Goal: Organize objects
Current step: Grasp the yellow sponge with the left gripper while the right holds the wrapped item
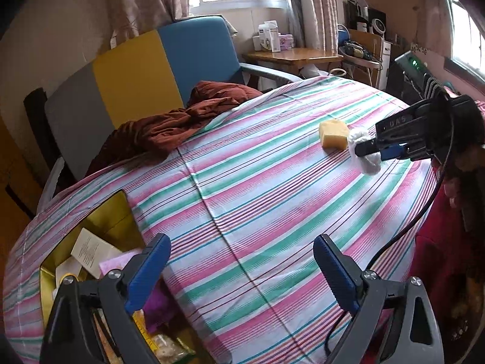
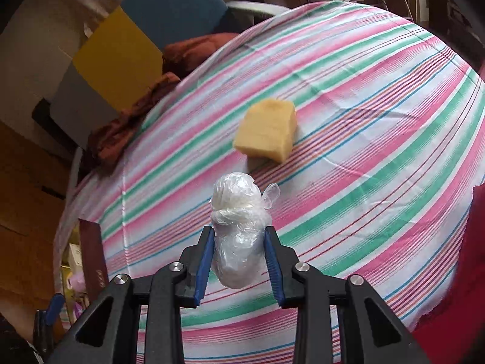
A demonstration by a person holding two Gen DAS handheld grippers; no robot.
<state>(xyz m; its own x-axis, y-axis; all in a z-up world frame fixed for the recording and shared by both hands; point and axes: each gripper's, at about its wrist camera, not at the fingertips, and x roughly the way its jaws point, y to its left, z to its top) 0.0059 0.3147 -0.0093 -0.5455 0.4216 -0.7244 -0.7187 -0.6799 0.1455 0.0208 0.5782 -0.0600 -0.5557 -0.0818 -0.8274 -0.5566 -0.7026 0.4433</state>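
My right gripper is shut on a white bundle wrapped in clear plastic, held just above the striped cloth; it shows in the left wrist view too, with the right gripper at the far right. A yellow sponge block lies on the cloth just beyond the bundle, also in the left wrist view. My left gripper is open and empty, low over the near part of the cloth, beside a gold-lined box at the left edge holding several items.
The striped cloth covers the table. A rust-brown cloth lies bunched at its far left edge by a grey, yellow and blue chair. The box's dark lid stands at the left. Red fabric hangs on the right.
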